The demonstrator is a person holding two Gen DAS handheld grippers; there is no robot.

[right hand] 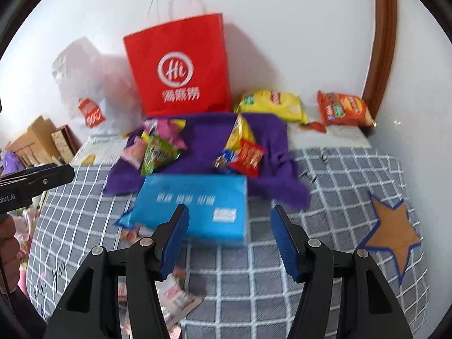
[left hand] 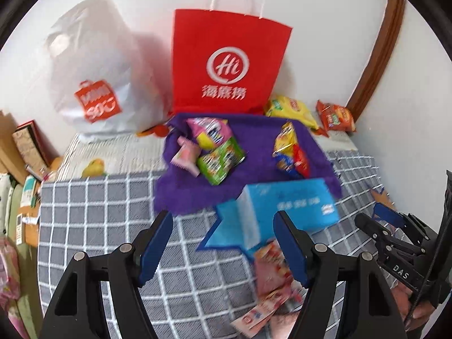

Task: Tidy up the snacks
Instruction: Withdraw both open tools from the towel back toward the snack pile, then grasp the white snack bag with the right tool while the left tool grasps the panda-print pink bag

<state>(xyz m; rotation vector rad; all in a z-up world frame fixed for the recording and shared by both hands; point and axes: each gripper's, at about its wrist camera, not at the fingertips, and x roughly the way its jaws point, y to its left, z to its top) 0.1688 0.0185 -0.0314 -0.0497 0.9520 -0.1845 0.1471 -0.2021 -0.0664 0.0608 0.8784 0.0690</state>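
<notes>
**Snacks spread on the bed, both claws empty**

Both claws hang over the checked bed (right hand: pixel 339 169), jaws apart and holding nothing. The left claw (left hand: pixel 223 245) sits above the near edge, with the blue box (left hand: pixel 288 206) just beyond its fingers and pink packets (left hand: pixel 271 282) lying beside its right finger, close to the box's near end. The right claw (right hand: pixel 228 243) faces the same box from its long side, one finger overlapping the box's near edge in the view; whether it touches, I cannot tell.

Behind the box lies a purple cloth (left hand: pixel 254 175), reaching toward the far edge. On its left part sits a cluster of packets: a pink pack (left hand: pixel 186 155), a green pack (left hand: pixel 220 161) and a pink-and-yellow one (left hand: pixel 210 132), touching each other. On its right part a yellow bag (left hand: pixel 286 138) and a red pack (left hand: pixel 301 161) overlap.

Against the wall stand a red bag (left hand: pixel 228 62) and, left of it, a white bag (left hand: pixel 93 70). In the far right corner lie a yellow chip bag (right hand: pixel 271 104) and an orange pack (right hand: pixel 341 110), near each other. An orange star (right hand: pixel 392 234) marks the bed's right side.
</notes>
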